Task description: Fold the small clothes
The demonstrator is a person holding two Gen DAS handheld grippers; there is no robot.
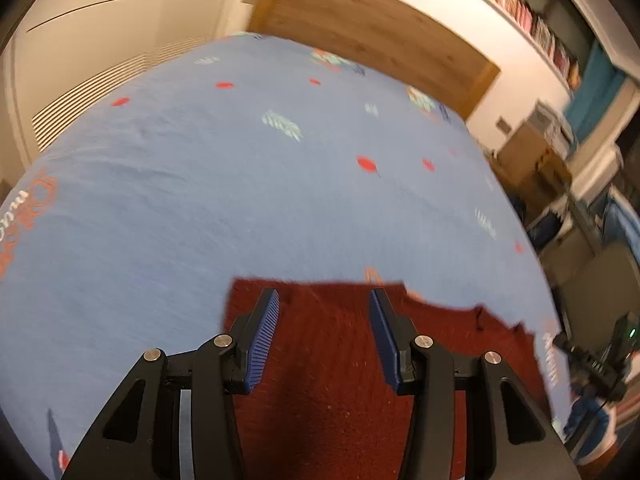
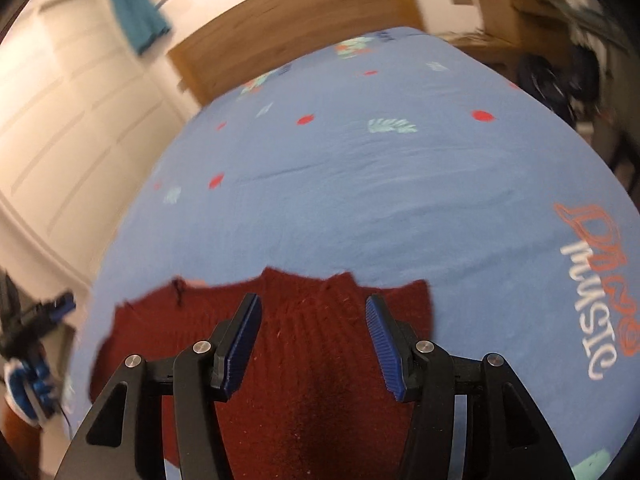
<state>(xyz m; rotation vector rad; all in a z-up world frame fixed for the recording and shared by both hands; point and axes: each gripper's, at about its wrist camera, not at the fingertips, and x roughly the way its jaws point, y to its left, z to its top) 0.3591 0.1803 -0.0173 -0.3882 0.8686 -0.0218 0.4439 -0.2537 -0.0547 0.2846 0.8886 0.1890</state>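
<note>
The dark red knitted garment (image 2: 304, 344) lies flat on the blue bedsheet (image 2: 380, 184), near the bed's front edge, its long axis across both views. The left gripper (image 1: 324, 300) and the right gripper (image 2: 314, 306) hang over it, fingers partly open, nothing between them. Beyond the garment the sheet is free up to the wooden headboard (image 1: 360, 28)

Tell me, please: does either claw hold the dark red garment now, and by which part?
Neither. The left claw and the right claw stand open above the red garment.
</note>
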